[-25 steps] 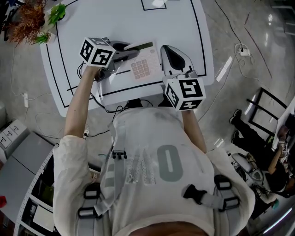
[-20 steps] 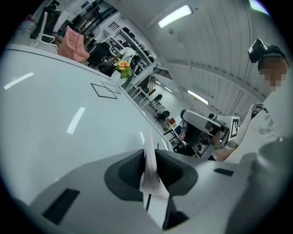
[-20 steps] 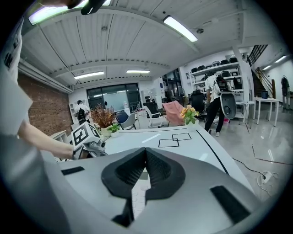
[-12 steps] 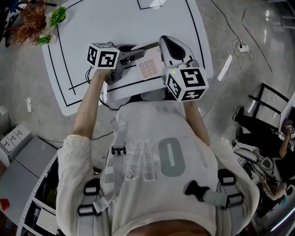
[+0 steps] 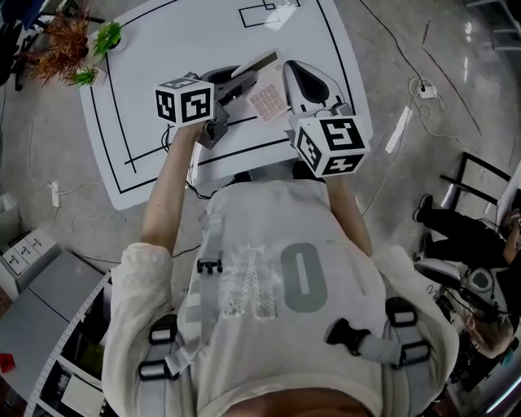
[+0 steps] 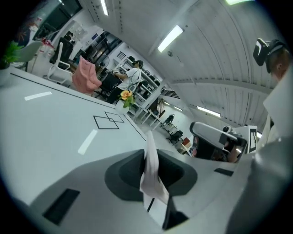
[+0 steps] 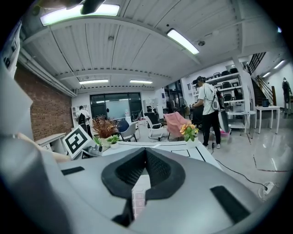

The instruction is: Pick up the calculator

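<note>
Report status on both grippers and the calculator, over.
Left gripper shut on calculator edge. Right gripper shut on its other side. Calculator looks clear of the table. Potted plant at far corner, out of the way.

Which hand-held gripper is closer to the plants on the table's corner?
Left. The left hand-held gripper grips the calculator on the edge toward the plants; the right hand-held gripper grips the opposite edge, farther from them.

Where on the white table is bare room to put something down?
Free: the wide middle of the table, between the corner plant and the square outline. Crowded: the near side, where left tool and right tool hold the calculator.
</note>
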### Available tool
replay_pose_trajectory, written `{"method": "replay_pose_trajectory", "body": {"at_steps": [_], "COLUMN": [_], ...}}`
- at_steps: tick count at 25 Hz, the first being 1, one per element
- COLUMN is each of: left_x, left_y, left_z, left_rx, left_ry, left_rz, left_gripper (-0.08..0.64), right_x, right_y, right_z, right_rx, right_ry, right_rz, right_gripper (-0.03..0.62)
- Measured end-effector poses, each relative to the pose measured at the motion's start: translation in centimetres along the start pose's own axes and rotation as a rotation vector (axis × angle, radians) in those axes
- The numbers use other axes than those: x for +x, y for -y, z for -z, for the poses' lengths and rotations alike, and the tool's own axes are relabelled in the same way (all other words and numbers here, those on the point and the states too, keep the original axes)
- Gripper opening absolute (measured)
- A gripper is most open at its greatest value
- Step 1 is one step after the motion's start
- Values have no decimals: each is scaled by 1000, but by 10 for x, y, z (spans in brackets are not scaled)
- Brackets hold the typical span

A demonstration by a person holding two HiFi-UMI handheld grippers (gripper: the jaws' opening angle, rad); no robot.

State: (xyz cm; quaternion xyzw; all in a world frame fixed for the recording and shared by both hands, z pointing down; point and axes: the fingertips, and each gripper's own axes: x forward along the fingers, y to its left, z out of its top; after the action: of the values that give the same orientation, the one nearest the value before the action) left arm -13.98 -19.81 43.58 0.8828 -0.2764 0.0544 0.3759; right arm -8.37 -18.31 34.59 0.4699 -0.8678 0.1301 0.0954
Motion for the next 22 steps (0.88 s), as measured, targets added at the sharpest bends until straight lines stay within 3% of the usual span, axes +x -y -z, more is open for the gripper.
{"method": "replay_pose_trajectory", "body": {"at_steps": [6,13,16,20,22], "left_x": [-11,-41,-62,-89,-100], "left_y": [2,8,16,29,37], "left_z": [-37,-88,-106,-124,-130], "left_rx": [63,211,312,491,540], "left_ry": [114,267,335,395,422], "left_rz": [-97,-280,-395,-609,-687], "left_gripper": [81,78,77,77,77], "right_x": [6,17,18,18,17], "right_y": [-7,-7,-7,-6,-8], "right_z": [-27,-53,-60,-70,-74], "right_rx": [-54,-120,-140,-147,-151], "right_ry": [57,104,115,138,149], "right_rz": [-28,-35,-41,-45,-51], "right_gripper": [5,5,5,5,5]}}
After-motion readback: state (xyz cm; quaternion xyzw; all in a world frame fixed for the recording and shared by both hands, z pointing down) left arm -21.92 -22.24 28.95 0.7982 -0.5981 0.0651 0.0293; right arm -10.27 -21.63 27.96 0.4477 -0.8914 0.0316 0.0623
